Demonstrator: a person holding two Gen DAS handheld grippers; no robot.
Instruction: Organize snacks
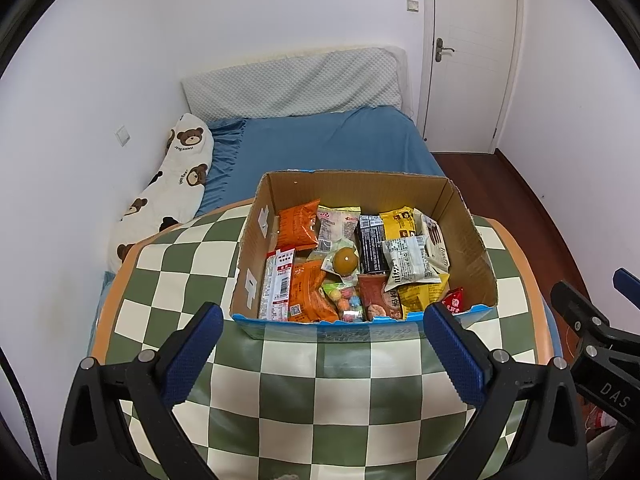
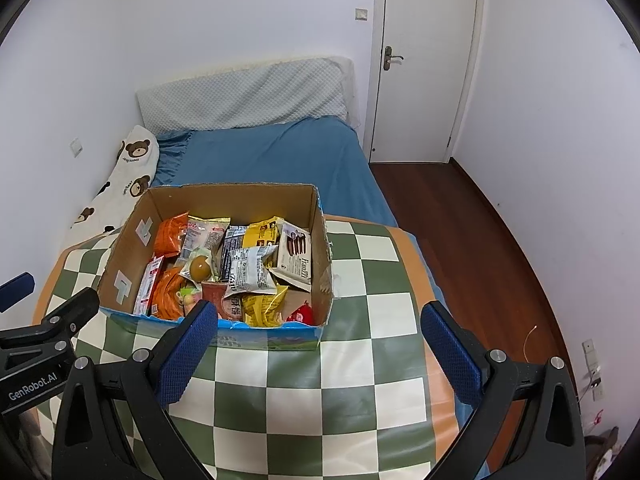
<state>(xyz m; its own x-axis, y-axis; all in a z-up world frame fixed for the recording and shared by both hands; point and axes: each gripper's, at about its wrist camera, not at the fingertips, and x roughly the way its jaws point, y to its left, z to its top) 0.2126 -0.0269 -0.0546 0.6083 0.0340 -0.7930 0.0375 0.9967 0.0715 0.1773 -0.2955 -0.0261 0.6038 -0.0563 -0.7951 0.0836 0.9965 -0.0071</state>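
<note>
Now, left gripper (image 1: 323,322): spread wide, holding nothing; its blue pads (image 1: 192,350) hang over the checked cloth just short of the box's near wall.
Right gripper (image 2: 319,320): also spread wide and holding nothing; its left pad (image 2: 188,354) sits in front of the box's near edge, its right pad over bare cloth to the right of the box.
Pair: the two grippers sit side by side, each showing at the edge of the other's view.
Box (image 1: 470,224): open-topped cardboard, blue printed outside, standing on the table toward its far edge, nearer the left gripper's centre line than the right's.
Snacks: all inside the box, loosely piled and overlapping.
Orange packets (image 1: 298,226): along the left side, one at the back and one at the front.
Round brown sweet (image 1: 345,261): in a clear wrapper near the middle, on top of the pile.
White biscuit pack (image 2: 295,256): leaning against the right wall.
Yellow packets (image 1: 398,222): back right and front right.
Small red packet (image 1: 454,300): front right corner, against the near wall.
Table (image 1: 176,264): covered with a green-and-cream checked cloth with an orange border.
Bed (image 1: 332,140): blue sheet, just beyond the table.
Bear pillow (image 1: 168,196): along the wall on the left.
Door (image 2: 424,60): white, closed, far right.
</note>
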